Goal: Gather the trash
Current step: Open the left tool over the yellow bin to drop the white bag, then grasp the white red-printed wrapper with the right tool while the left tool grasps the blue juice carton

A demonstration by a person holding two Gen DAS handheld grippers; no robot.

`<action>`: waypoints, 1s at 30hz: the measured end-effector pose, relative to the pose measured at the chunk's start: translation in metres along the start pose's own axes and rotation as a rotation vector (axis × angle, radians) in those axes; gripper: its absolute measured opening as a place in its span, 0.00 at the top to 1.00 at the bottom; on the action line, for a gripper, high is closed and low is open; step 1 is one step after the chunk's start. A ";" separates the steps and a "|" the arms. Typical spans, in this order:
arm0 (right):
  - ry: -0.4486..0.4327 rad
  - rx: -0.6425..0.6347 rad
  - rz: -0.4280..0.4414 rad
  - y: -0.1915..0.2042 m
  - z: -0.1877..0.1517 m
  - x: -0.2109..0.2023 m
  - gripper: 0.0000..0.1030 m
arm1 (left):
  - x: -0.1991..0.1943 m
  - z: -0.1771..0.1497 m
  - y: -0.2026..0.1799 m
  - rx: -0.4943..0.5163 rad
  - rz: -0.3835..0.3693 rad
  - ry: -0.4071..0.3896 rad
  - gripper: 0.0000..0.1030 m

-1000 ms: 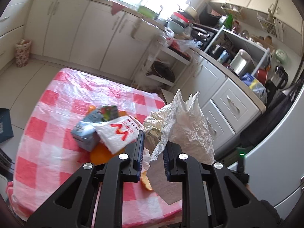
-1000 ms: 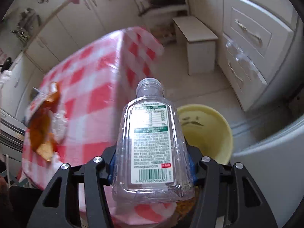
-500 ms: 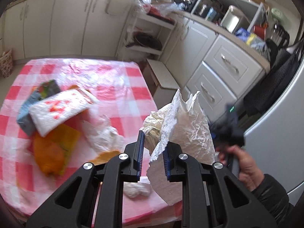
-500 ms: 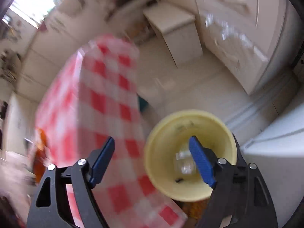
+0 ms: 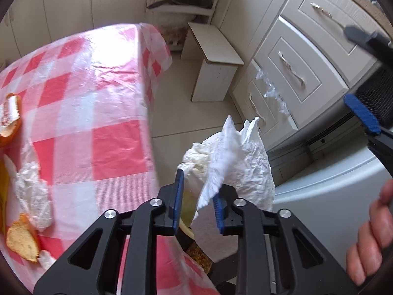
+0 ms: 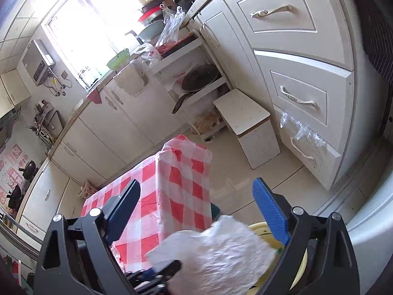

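One crumpled white paper towel (image 5: 240, 162) hangs loose between the left gripper's (image 5: 197, 200) jaws, which have just been opening, above the round yellow plastic bin (image 6: 258, 227) at 5 o'clock in the right wrist view. We rate it light, soft and compressible; we pinch its bunched lower fold. The right gripper (image 6: 196, 184), its jaws also just opening, stands wide and empty.

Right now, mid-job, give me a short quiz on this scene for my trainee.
1. True or false: the right tongs hold a bottle.
2. What is between the jaws of the left tongs? A: crumpled white paper. B: orange peel. C: a spoon.
3. Fill in: in the right wrist view, the paper hangs over a yellow ____.

Key
1. False: they are empty, and their jaws have just been opening and stand wide.
2. A. These jaws have just been opening too, and a gap shows beside the paper.
3. bin
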State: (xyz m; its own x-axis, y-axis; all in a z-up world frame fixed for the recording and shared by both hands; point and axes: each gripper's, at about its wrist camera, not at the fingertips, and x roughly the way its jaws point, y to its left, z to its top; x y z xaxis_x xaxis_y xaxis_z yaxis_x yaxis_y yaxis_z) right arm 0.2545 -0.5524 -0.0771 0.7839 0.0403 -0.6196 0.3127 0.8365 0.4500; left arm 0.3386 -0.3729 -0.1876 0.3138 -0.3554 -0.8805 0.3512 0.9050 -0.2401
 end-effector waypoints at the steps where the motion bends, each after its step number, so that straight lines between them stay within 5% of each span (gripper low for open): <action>1: -0.001 0.002 0.002 0.000 -0.001 -0.002 0.14 | 0.006 0.002 -0.005 0.003 0.002 0.015 0.58; 3: -0.005 0.010 0.010 -0.001 0.001 -0.004 0.14 | 0.010 0.003 -0.009 0.010 -0.008 0.025 0.41; 10: -0.011 0.020 0.018 -0.001 -0.002 -0.003 0.14 | -0.027 0.001 0.002 0.035 0.042 -0.043 0.38; 23: 0.084 -0.076 0.076 0.049 -0.030 0.018 0.14 | -0.176 -0.042 0.089 0.154 0.364 -0.319 0.20; 26: 0.120 -0.127 0.096 0.070 -0.042 0.023 0.14 | -0.207 -0.046 0.141 0.072 0.320 -0.348 0.17; 30: 0.183 -0.204 0.121 0.098 -0.059 0.036 0.14 | -0.239 -0.048 0.243 -0.182 0.225 -0.362 0.17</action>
State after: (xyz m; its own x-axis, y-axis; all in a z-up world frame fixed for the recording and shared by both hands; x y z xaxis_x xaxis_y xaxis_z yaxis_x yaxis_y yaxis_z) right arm 0.2825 -0.4365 -0.0930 0.6933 0.2288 -0.6834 0.0944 0.9112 0.4009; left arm 0.3065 -0.0573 -0.0553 0.6633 -0.1748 -0.7276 0.0883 0.9838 -0.1559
